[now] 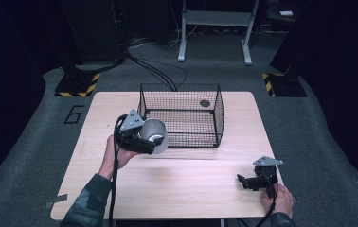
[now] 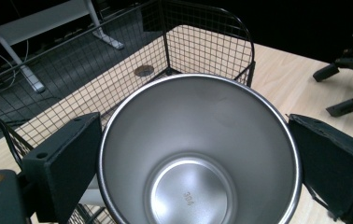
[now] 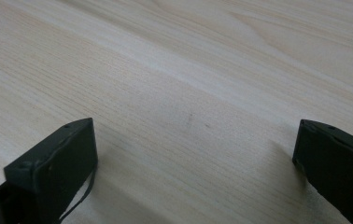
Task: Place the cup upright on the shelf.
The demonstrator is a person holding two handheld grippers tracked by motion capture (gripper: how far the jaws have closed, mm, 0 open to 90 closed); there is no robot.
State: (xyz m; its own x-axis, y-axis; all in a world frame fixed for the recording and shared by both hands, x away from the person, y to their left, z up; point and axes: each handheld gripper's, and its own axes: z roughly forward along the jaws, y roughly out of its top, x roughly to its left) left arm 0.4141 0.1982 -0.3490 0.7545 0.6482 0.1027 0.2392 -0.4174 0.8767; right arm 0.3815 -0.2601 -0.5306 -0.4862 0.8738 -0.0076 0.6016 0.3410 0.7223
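Right now I am holding the shiny metal cup in my left gripper. Both jaws are pressing on the cup's sides, one at 9 o'clock and one at 3 o'clock in the left gripper view. The cup is up off the wooden table, just beside the near left corner of the black wire basket. From the cup, the basket is sitting at about 1 o'clock. I think the picking up part is done. The cup is not inside the basket yet, so that part is left. My right gripper is resting low on the table at about 4 o'clock, well apart from the cup. Its jaws are standing wide apart with nothing between them.
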